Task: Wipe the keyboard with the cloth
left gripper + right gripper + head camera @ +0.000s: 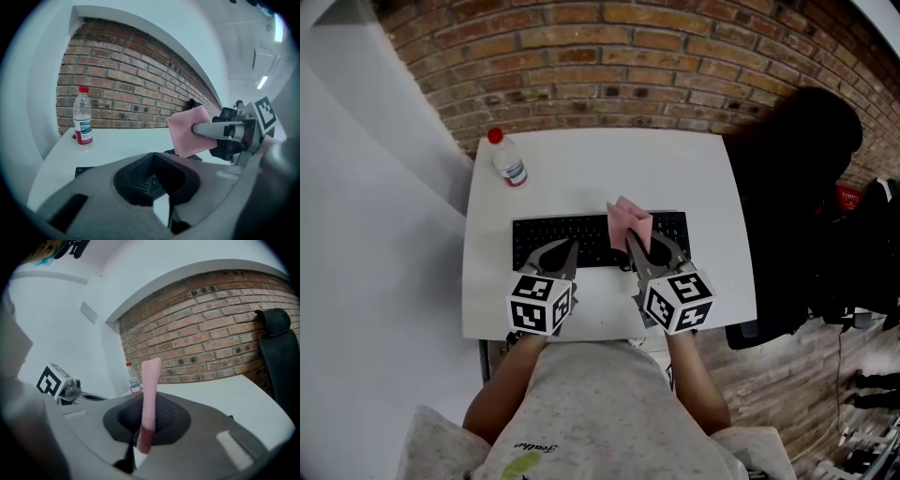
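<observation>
A black keyboard (581, 241) lies across the middle of the white table (600, 169). My right gripper (634, 244) is shut on a pink cloth (628, 223), which stands up above the keyboard's right half. In the right gripper view the cloth (150, 385) rises edge-on from the shut jaws of the right gripper (143, 441). My left gripper (564, 247) hovers over the keyboard's left half, shut with nothing in it. In the left gripper view the keyboard (146, 177) shows past that gripper (169, 199), and the cloth (187, 131) hangs to the right.
A clear water bottle (508, 161) with a red cap stands at the table's back left corner. A brick wall (609, 56) runs behind the table. A black chair (797, 197) stands against the table's right side. A white wall is at the left.
</observation>
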A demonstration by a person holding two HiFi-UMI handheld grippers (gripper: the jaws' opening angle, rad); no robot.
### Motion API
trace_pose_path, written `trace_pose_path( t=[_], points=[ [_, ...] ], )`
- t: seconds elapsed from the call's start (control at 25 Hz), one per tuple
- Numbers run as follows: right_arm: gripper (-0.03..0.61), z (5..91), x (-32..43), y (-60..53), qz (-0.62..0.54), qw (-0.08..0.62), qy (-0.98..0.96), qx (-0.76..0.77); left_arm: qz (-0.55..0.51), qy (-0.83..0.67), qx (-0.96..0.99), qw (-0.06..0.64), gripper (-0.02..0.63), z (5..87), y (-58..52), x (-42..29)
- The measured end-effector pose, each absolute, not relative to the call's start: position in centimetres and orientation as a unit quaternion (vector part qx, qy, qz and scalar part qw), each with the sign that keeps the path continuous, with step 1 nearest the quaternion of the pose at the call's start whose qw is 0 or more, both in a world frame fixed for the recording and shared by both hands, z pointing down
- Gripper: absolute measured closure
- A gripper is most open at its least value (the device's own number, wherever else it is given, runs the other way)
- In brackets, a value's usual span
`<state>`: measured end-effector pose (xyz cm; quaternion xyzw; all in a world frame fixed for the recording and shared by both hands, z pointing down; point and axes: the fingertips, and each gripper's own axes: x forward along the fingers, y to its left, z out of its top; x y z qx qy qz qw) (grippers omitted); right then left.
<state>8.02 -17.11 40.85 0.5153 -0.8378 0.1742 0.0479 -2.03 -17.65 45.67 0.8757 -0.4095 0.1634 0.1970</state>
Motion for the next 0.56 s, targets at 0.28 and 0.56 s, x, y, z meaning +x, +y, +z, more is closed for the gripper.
trace_pose_path(
  t=[0.28,0.56],
  points=[
    [0.558,41.23,7.58,-17.18,0.177,0.05,-0.834,0.52,0.164,-0.401,0.879,0.201,0.62,46.12,-17.61,-2.19],
    [0.558,41.07,7.23,-17.0,0.176,0.053,-0.836,0.518,0.162,-0.401,0.878,0.204,0.62,46.03,-17.42,-2.43]
  ],
)
